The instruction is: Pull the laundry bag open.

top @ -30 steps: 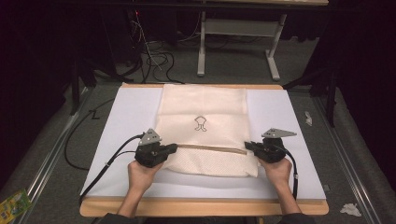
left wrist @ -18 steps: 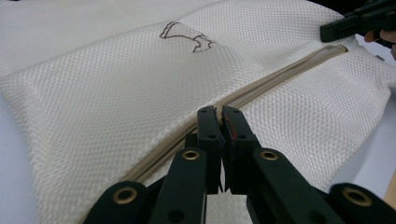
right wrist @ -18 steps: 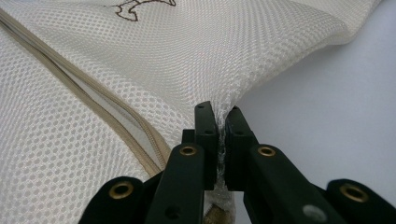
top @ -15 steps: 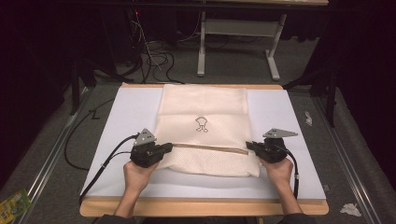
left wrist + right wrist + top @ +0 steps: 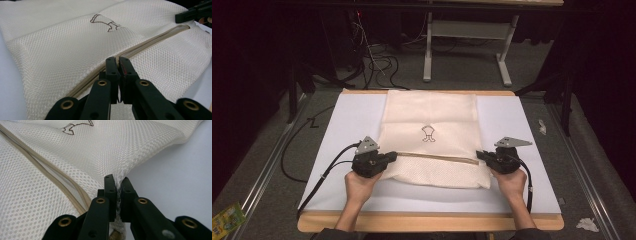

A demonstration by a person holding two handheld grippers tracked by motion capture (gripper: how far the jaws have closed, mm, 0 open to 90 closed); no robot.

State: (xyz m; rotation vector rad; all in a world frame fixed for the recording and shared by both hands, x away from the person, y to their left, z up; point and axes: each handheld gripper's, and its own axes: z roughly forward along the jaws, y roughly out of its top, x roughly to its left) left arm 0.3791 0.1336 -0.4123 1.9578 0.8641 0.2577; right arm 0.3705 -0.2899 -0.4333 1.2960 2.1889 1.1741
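- So, high view first: a cream mesh laundry bag (image 5: 432,135) lies flat in the middle of the white surface (image 5: 522,125), running from the far edge toward the person. The left claw (image 5: 391,157) sits at the left end of the zipper (image 5: 437,156) and the right claw (image 5: 480,155) at the bag's right edge, both hands low on the surface.
- Left gripper view: the left claw (image 5: 118,60) is closed tight right on the zipper line (image 5: 150,41), jaws pressed together with no gap. I'd guess it has the slider or pull, but that bit is hidden between the jaws, so can't say for sure. The mesh is a fine honeycomb weave with a small brown outline logo (image 5: 105,23), and the zipper tape is a shade more tan than the fabric.
- Right gripper view: the right claw (image 5: 117,180) is pinched shut on a fold of mesh (image 5: 120,173) at the bag's edge, just beside the zipper's end (image 5: 75,192). The fabric puckers up where it's gripped.
- My take on doing this step well: keep the right side anchored and the fabric taut, then run the left one straight along the zipper line, low and level. If the mesh goes slack it'll probably bunch and jam the teeth.
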